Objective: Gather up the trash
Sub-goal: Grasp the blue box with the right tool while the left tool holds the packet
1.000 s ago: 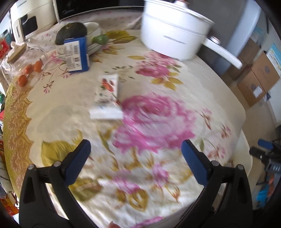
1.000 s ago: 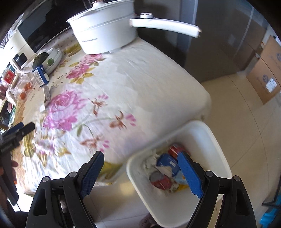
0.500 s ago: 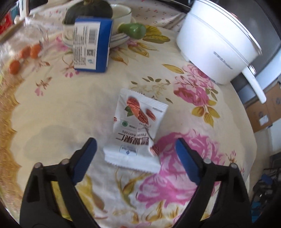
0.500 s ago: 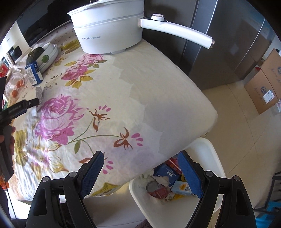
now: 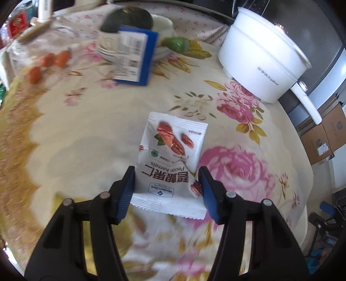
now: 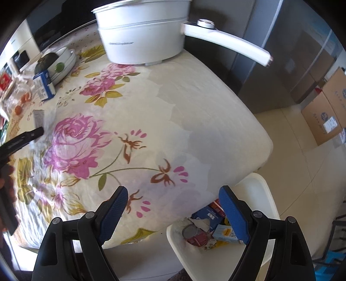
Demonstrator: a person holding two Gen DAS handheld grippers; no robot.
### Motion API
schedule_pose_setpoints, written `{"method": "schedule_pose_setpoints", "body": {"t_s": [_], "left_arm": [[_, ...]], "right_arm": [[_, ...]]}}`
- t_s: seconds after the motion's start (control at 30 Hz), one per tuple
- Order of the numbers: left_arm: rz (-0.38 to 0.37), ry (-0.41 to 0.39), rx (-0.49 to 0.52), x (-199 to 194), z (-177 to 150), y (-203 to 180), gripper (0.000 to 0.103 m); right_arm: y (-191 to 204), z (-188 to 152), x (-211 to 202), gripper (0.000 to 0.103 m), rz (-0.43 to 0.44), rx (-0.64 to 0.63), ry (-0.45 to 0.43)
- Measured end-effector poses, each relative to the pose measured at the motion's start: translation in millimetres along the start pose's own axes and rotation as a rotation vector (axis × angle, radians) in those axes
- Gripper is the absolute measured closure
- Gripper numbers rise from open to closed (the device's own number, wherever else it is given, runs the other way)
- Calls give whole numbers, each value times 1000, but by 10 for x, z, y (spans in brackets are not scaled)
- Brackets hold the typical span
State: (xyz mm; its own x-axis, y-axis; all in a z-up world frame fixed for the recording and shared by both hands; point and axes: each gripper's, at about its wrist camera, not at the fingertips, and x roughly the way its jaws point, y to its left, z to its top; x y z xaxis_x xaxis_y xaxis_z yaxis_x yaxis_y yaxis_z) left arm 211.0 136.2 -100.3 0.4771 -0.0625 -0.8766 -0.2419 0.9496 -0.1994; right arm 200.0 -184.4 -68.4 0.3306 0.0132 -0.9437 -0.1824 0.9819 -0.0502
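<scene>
A white pecan snack packet [image 5: 173, 160] lies flat on the flowered tablecloth [image 5: 86, 140]. My left gripper [image 5: 166, 192] is open, its blue pads on either side of the packet's near end, close to its edges. In the right wrist view the packet [image 6: 39, 117] shows edge-on at the far left, by the left gripper's finger [image 6: 23, 138]. My right gripper [image 6: 173, 211] is open and empty above the table's near edge. Below it stands a white bin [image 6: 255, 194] holding a can, cartons and paper.
A blue and white carton [image 5: 132, 58] stands beyond the packet. Behind it are stacked bowls with a dark squash [image 5: 127, 18] and a green fruit [image 5: 177, 43]. A white pot [image 5: 259, 60] with a long handle sits at the right. Orange fruits [image 5: 47, 64] lie in a bag at the left.
My left gripper has moved forward and down to the packet and narrowed around its near end. My right gripper has drifted over the table edge, the bin sliding lower right.
</scene>
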Motion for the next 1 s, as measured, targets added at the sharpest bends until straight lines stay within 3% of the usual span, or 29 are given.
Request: {"method": "schedule_pose_setpoints", "body": {"t_s": [0.13, 0.23, 0.37, 0.63, 0.8, 1.0], "left_arm": [[33, -35, 20, -468, -110, 209, 43], [8, -69, -46, -748, -238, 521, 43], [31, -91, -108, -948, -334, 932, 43], [192, -118, -16, -934, -393, 1372, 43], [176, -109, -30, -930, -410, 1620, 43], [163, -116, -29, -977, -441, 1728, 43]], "right_arm": [[279, 60, 60, 16, -11, -14, -7], [595, 171, 57, 16, 17, -18, -41], [1249, 393, 166, 16, 99, -2, -80], [2558, 952, 457, 16, 179, -24, -249], [3085, 1307, 634, 16, 193, -24, -345], [3355, 1651, 845, 22, 160, 4, -411]]}}
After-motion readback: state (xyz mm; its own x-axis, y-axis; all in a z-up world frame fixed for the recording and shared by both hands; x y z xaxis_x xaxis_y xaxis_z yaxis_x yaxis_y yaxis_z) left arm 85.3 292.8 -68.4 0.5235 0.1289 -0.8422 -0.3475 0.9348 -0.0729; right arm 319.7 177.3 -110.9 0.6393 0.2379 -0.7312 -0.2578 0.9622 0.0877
